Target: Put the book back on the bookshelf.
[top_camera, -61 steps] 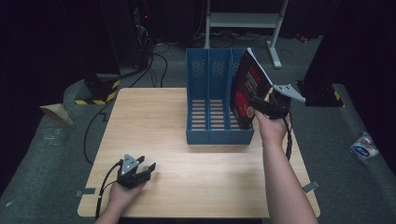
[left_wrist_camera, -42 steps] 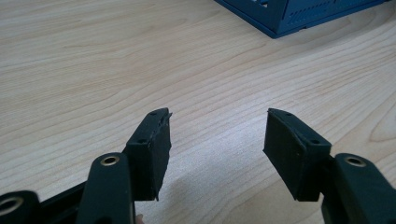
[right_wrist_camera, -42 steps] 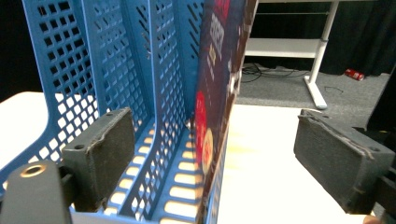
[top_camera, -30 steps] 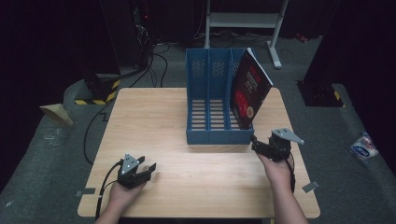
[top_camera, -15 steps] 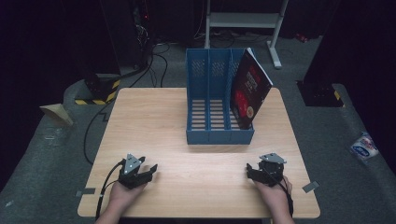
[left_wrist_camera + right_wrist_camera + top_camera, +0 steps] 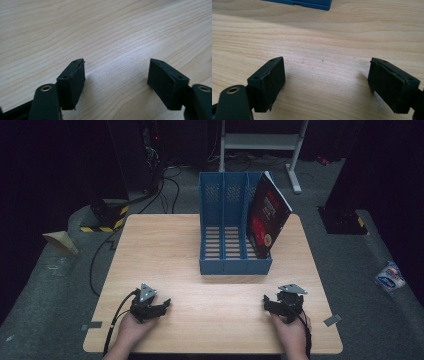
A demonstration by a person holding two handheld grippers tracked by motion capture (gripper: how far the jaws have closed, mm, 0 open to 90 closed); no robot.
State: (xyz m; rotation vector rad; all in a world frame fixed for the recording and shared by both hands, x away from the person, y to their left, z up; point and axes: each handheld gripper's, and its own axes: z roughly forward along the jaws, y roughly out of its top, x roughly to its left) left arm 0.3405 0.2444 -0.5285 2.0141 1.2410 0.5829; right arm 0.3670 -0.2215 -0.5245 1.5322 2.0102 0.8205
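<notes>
Pale wood-grain laminate is what I am seeing most of: the table is a flat rectangular slab with fine streaky grain, catching a soft sheen between my two hands. Around it, grey speckled floor is running off into darkness.

Next in size, the blue file rack is standing upright at the far middle of the table. It is hard plastic, boxy, split into three slots, with rows of small holes in the tall back wall and slats across the floor of each slot. In the right gripper view its low front lip is showing as a smooth blue strip at the far edge.

In the right-hand slot, the book is sitting tilted, its top corner leaning right past the rack's side wall. Its glossy cover is dark with red printing and a small yellow round mark low down.

My left gripper is lying low on the near left of the table, cupped in my hand, pointing right and slightly far. Its matt black jaws have just been opening; they are standing wide apart with bare wood between them.

My right gripper is resting near the right front edge, the grey triangular plate on top, pointing left and far. Its ribbed black pads are spread wide, released, gripping nothing.
</notes>
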